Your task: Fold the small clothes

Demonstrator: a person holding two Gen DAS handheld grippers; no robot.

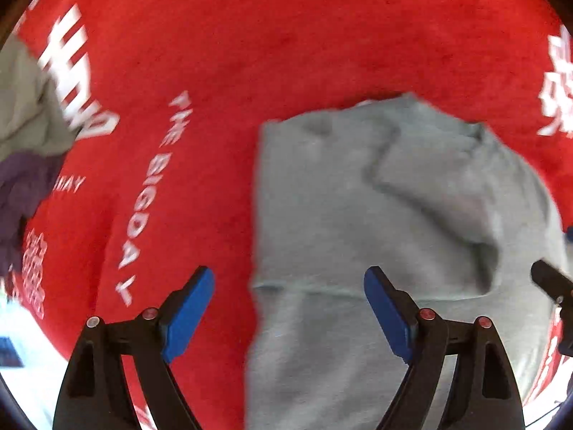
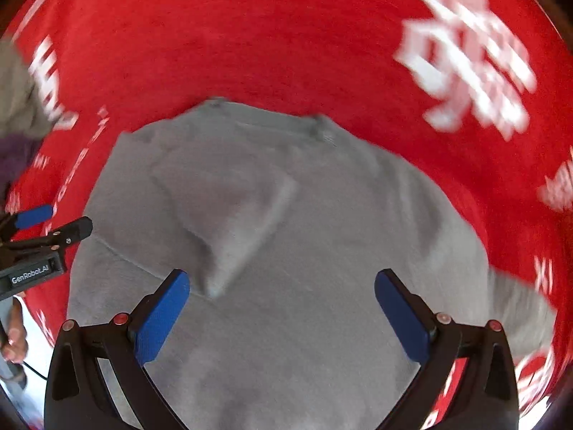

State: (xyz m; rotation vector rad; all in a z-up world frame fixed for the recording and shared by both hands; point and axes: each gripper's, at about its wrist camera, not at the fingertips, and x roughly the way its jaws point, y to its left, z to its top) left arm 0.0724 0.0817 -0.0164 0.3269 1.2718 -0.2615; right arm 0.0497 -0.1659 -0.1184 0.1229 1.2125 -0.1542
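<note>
A small grey garment (image 1: 376, 222) lies on a red cloth with white lettering (image 1: 250, 43). One sleeve is folded in over its body. It also shows in the right wrist view (image 2: 286, 236), with a sleeve trailing off to the right. My left gripper (image 1: 289, 286) is open and empty, above the garment's left edge. My right gripper (image 2: 283, 294) is open and empty, above the garment's middle. The left gripper's tip (image 2: 53, 225) shows at the left edge of the right wrist view.
A pile of other clothes, beige (image 1: 25, 107) and purple (image 1: 18, 193), lies at the far left on the red cloth (image 2: 286, 36). A white surface (image 1: 28, 365) shows past the cloth's lower left edge. A hand (image 2: 14, 340) shows at the lower left.
</note>
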